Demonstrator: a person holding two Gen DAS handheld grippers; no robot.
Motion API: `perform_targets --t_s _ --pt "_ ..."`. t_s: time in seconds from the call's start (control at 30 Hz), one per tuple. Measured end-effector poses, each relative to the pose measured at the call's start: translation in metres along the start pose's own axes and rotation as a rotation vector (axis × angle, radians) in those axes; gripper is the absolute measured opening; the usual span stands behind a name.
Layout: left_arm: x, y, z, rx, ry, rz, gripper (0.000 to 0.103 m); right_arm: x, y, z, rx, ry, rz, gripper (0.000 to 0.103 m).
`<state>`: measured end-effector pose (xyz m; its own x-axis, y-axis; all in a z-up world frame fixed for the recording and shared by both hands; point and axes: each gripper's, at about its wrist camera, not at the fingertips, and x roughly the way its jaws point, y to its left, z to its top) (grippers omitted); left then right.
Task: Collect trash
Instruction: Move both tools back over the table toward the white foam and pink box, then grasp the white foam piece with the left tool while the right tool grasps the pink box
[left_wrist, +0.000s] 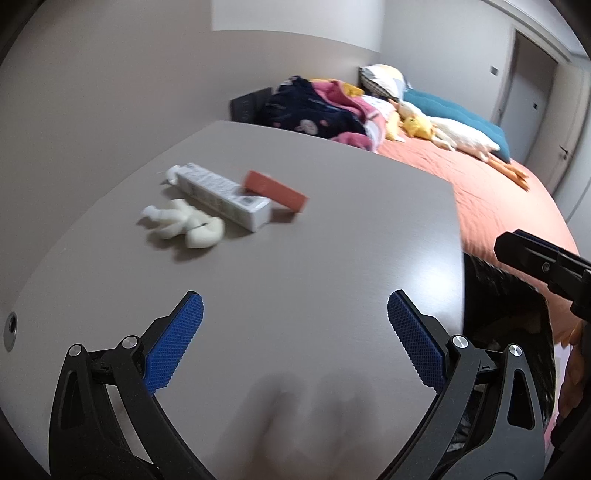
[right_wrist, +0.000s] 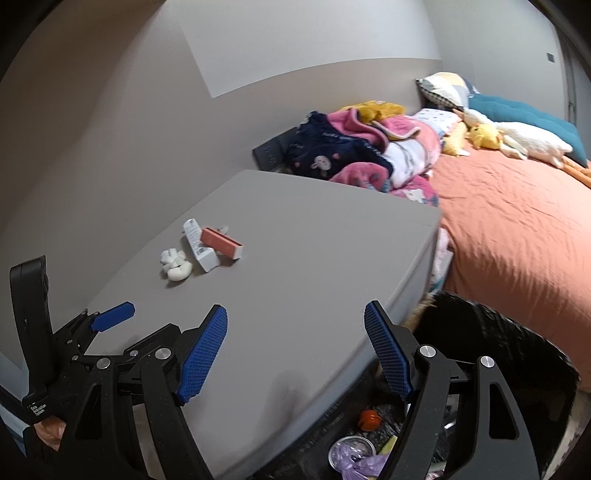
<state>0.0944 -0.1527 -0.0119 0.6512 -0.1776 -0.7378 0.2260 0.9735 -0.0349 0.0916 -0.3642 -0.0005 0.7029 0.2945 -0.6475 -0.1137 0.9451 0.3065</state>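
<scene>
Grey table (left_wrist: 332, 240) w/ trash, orange bed (right_wrist: 517, 229) beside; both tools spread, empty

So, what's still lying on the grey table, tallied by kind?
Long cardboard boxes: 2, a white box and an orange box leaning across it.
Crumpled white wads: 2, a large wad and a small wad at the white box's far end.
Total: 4.
</scene>
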Motion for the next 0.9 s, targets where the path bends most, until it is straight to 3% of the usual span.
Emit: perform_targets --t_s 0.2,0.47,0.67,0.9 --pt "0.009 0.031 0.007 -0.074 0.008 0.026 0.096 0.027 0.019 0.012 -0.042 0.024 0.038 0.077" --pt "0.028 0.056 0.016 -0.106 0.030 0.057 0.080 0.067 0.042 0.030 -0.090 0.055 0.072 0.077" --pt "0.045 0.079 0.022 -0.171 0.065 0.057 0.067 0.095 0.061 0.042 -0.138 0.078 0.106 0.071" --pt "0.062 0.098 0.032 -0.230 0.081 0.073 0.066 0.132 0.075 0.054 -0.173 0.113 0.135 0.068"
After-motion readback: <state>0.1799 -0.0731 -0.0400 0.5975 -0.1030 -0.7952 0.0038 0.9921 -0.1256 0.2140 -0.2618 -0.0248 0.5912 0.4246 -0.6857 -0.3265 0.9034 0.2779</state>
